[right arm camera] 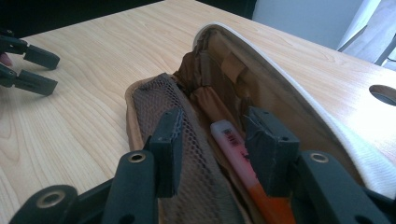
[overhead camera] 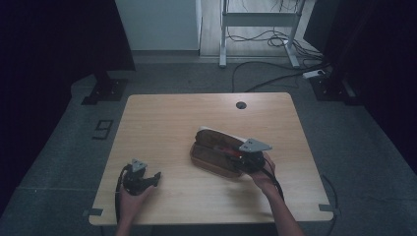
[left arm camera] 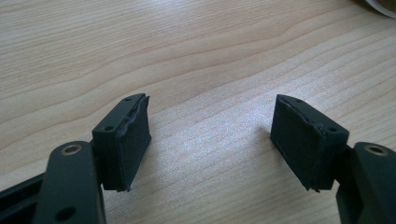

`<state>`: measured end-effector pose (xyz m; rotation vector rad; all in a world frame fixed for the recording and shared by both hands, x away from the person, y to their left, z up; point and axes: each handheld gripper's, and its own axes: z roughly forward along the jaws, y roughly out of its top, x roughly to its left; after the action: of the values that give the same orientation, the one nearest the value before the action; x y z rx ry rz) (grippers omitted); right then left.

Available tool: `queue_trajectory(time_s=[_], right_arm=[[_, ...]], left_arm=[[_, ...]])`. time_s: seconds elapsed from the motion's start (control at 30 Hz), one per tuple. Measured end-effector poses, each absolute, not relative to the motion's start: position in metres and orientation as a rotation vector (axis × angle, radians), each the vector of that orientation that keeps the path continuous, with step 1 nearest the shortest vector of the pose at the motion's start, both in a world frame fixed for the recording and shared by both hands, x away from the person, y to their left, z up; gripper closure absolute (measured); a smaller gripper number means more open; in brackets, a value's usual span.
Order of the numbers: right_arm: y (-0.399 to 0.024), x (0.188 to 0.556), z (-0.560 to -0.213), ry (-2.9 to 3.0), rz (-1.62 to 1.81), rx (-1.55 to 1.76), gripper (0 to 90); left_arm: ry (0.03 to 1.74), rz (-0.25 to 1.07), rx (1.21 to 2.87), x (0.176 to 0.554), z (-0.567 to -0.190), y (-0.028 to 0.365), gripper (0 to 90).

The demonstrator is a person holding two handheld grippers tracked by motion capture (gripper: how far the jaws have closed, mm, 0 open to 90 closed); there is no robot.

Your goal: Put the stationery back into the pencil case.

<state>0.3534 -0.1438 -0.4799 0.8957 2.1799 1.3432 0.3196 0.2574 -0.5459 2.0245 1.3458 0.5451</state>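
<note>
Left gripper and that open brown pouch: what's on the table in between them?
Nothing; the high view shows bare wood tabletop between the left gripper and the pouch.

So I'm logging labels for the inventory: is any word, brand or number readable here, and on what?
None can be read.
Pink and orange pen in the open brown pencil case: a short dark print near its pink end, too blurred to read.
Pencil case, wooden table, both tools: no text visible.
</note>
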Motion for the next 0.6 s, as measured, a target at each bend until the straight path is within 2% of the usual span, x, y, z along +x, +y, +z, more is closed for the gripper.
queue_trajectory(time_s=[0.6], right_arm=[[-0.1423,0.3487,-0.4785,2.193,1.383,0.906,51.4]], left_arm=[[1.346,0.545,2.025,0.3196,-0.5459,0.2574,27.9]])
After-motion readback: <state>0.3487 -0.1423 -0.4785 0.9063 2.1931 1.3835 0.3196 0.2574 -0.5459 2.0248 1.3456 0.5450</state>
